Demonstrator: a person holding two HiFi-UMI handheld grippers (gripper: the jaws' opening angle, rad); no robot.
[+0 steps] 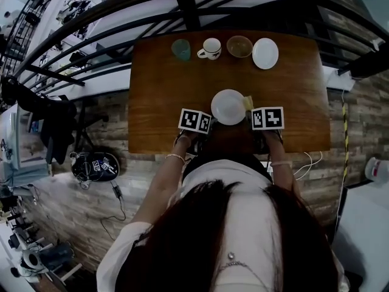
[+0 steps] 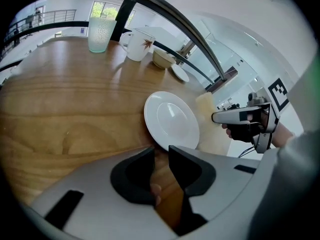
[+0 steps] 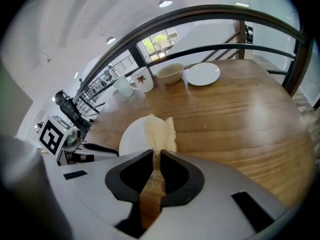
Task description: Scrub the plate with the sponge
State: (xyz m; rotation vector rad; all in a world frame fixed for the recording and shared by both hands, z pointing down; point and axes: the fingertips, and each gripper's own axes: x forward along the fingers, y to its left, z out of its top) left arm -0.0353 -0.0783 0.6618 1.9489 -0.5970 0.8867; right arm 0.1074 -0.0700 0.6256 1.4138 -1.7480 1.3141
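Plate (image 1: pixel 228 106) lies on wooden counter (image 1: pixel 159 90), centre, close to near edge, between the two grippers.

R gripper (image 3: pixel 152 156): fingers (image 3: pixel 172 171) nearly together, clamped on the pale yellow sponge (image 3: pixel 161 131). Sponge sticks out past the tips and sits at the plate's right rim, overlapping it in the right gripper view. Can't tell if it presses on the plate.

L gripper (image 2: pixel 160 155), on plate's left side: fingers narrow, slim gap w/ wood showing through. Plate's near-left rim runs right up to the tips. Can't tell if rim is actually nipped or just touching.

Far edge of counter, row left to right: frosted glass (image 1: pixel 180 49), white mug (image 1: pixel 211 48) w/ a leaf print, bowl (image 1: pixel 239 46), small white plate (image 1: pixel 265 53). All well apart from the main plate.

Dark railing (image 1: pixel 182 8) curves beyond the far edge.
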